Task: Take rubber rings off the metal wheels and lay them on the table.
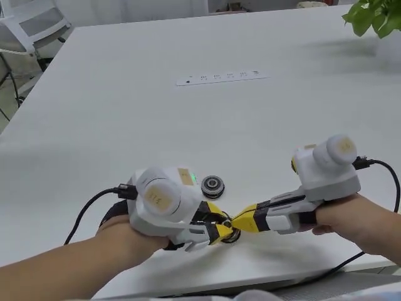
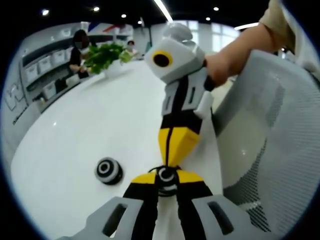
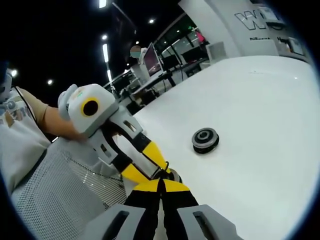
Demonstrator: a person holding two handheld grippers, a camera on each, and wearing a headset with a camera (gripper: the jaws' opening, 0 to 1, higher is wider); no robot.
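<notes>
Wrists angle inward low at the table's near edge in the head view, forearms coming in from 7 and 4 o'clock so the two tools meet tip to tip around 6 o'clock. Over there the left gripper [image 1: 223, 229] is clamped on a small metal wheel [image 2: 166, 176], one yellow jaw on each side. The right gripper [image 1: 237, 224] reaches in from 3 o'clock with its jaws squeezed together, and it looks like they're pinching the wheel's black rubber ring [image 2: 158, 169]. A second wheel [image 1: 212, 185], ring on, lies flat on the white table [image 1: 125, 125] just toward 12 o'clock from the tips. Further up there's a white power strip [image 1: 222, 78], a leafy plant [image 1: 374, 15] at 1 o'clock and a mesh chair [image 1: 31, 25] at 10 o'clock.
</notes>
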